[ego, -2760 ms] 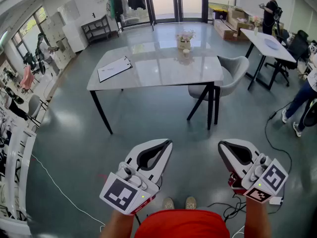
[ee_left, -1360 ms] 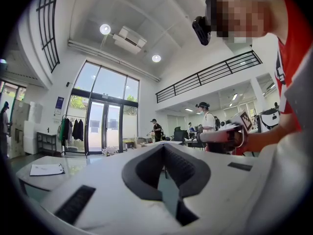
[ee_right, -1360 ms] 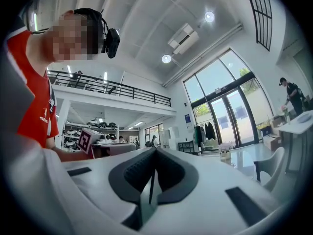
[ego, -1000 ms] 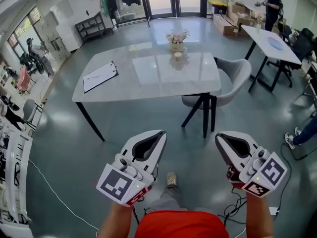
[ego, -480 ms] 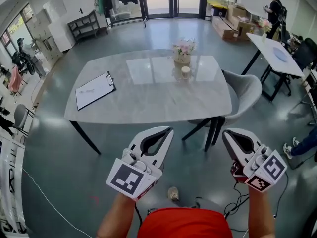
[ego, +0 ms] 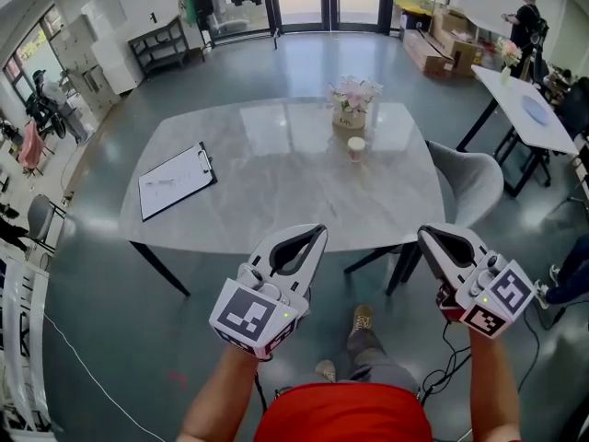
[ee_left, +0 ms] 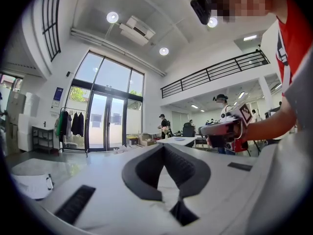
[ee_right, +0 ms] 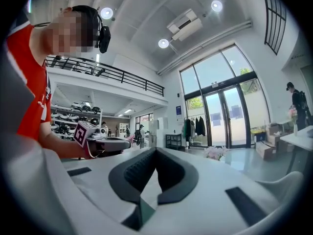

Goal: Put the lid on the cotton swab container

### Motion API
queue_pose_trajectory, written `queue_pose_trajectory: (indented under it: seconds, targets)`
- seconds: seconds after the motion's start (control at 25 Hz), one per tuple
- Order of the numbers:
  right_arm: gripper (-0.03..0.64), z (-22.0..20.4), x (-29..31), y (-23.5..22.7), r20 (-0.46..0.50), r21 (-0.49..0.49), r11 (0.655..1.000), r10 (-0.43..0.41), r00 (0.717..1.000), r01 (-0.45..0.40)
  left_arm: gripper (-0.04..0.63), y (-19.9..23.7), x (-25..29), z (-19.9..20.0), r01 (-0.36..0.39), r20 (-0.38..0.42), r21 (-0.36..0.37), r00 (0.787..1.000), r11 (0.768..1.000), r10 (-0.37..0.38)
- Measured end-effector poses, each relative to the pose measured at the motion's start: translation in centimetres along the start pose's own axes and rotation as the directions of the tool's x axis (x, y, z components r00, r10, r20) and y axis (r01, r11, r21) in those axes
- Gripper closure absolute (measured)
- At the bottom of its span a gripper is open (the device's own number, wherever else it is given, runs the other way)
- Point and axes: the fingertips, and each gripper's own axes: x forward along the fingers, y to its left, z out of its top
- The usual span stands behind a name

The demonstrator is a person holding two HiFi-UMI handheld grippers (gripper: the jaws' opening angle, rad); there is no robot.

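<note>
Standing far right on the grey table point(ego: 276, 187), the small cotton swab container point(ego: 356, 148) sits just near of a flower pot point(ego: 349, 116) holding pale blooms; its contents are too small to tell. The left gripper point(ego: 316, 233) and right gripper point(ego: 427, 236) hover at the near edge, jaws clenched and empty.

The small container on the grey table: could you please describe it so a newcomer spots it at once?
Find the big grey table in mid-room. At its far right stands a pot of pale flowers, and the small container stands just nearer the camera. It is a short pale cylinder, unlike the bushy flowers or the flat clipboard at the left.
</note>
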Motion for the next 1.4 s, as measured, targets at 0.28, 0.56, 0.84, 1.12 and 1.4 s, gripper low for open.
queue_pose_trajectory:
  seconds: [0.28, 0.56, 0.84, 1.12, 1.4]
  targets:
    - [0.62, -1.5, 4.3, -6.9, -0.031, -0.004, 0.999, 0.042, 0.999, -0.042, 0.584, 4.2, 5.7, -2.2, -0.039, -0.046, 0.016, 0.998, 0.999, 0.04]
    - [0.62, -2.8, 7.9, -15.3, -0.071, -0.005, 0.993, 0.115, 0.991, -0.116, 0.586, 7.9, 12.7, -4.1, -0.047, -0.096, 0.035, 0.994, 0.998, 0.05]
    - [0.62, -4.9, 11.7, -22.4, -0.117, 0.0, 0.987, 0.157, 0.981, -0.158, 0.583, 11.6, 19.2, -7.4, -0.071, -0.194, 0.069, 0.977, 0.995, 0.083]
    - [0.62, -7.5, 16.0, -26.0, -0.177, 0.032, 0.982, 0.191, 0.966, -0.188, 0.58, 14.4, 23.3, -11.0, -0.067, -0.285, 0.082, 0.955, 0.994, 0.088]
    - [0.618, -10.3, 19.7, -27.8, -0.23, 0.046, 0.982, 0.189, 0.955, -0.184, 0.545, 17.1, 25.5, -14.8, -0.001, -0.352, 0.062, 0.936, 0.998, 0.022]
